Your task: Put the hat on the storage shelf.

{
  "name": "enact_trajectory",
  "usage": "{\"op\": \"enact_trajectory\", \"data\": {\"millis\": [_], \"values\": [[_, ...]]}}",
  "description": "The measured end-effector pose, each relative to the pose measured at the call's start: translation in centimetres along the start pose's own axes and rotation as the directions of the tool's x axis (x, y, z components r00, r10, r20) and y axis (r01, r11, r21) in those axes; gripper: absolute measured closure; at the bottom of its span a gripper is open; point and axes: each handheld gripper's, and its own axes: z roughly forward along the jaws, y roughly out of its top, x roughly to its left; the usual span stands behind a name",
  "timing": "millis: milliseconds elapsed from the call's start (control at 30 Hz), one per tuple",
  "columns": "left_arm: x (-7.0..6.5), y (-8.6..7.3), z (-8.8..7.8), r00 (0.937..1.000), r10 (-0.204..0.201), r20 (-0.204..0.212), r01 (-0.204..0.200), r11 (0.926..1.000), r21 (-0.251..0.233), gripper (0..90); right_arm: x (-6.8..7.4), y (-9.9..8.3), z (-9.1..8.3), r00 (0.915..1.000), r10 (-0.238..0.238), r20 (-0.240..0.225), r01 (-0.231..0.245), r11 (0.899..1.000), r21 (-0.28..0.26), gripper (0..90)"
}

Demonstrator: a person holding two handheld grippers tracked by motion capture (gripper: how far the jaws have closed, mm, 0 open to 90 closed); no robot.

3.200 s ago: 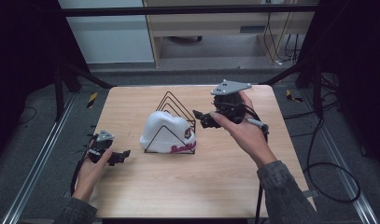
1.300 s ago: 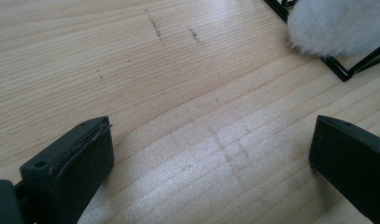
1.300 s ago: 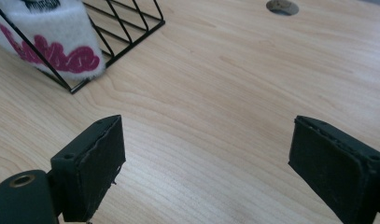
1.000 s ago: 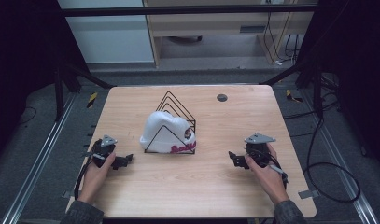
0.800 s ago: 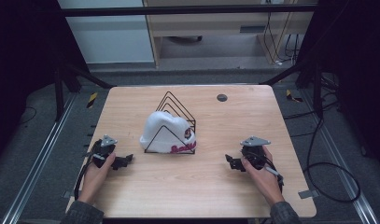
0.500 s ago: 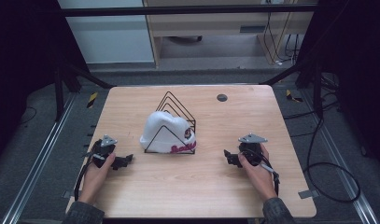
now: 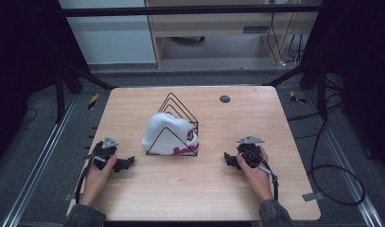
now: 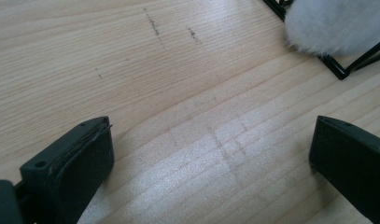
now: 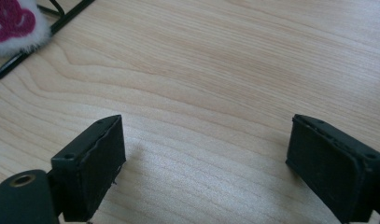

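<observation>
I read this as a lab test bay; around my wooden table (image 7: pixel 294 142) run dark metal frame rails (image 7: pixel 34 175), with loose cables (image 7: pixel 332 175) on grey floor right of it; behind it stands a workbench (image 7: pixel 218 19).

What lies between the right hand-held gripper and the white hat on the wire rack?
Only bare wooden table. The high view shows nothing between the right hand-held gripper and the white hat on its wire rack.

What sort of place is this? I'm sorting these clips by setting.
Probably a lab or recording workspace, not a home: a bare wooden table ringed by dark metal framing, loose cables on the floor, and office-style furniture behind.
</observation>
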Motion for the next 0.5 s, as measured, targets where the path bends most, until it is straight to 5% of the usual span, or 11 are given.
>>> {"op": "enact_trajectory", "data": {"millis": [133, 500], "values": [[0.00, 0.00, 0.00, 1.0000, 0.000, 0.000, 0.000, 1.0000, 0.000, 0.0, 0.42, 0.06, 0.20, 0.9991, -0.037, 0.022, 0.037, 0.999, 0.021, 8.7], [-0.11, -0.29, -0.27, 1.0000, 0.001, 0.001, -0.001, 1.0000, -0.001, 0.0, 0.99, -0.34, -0.20, 0.9978, 0.009, 0.065, -0.011, 1.000, 0.018, 8.7]]}}
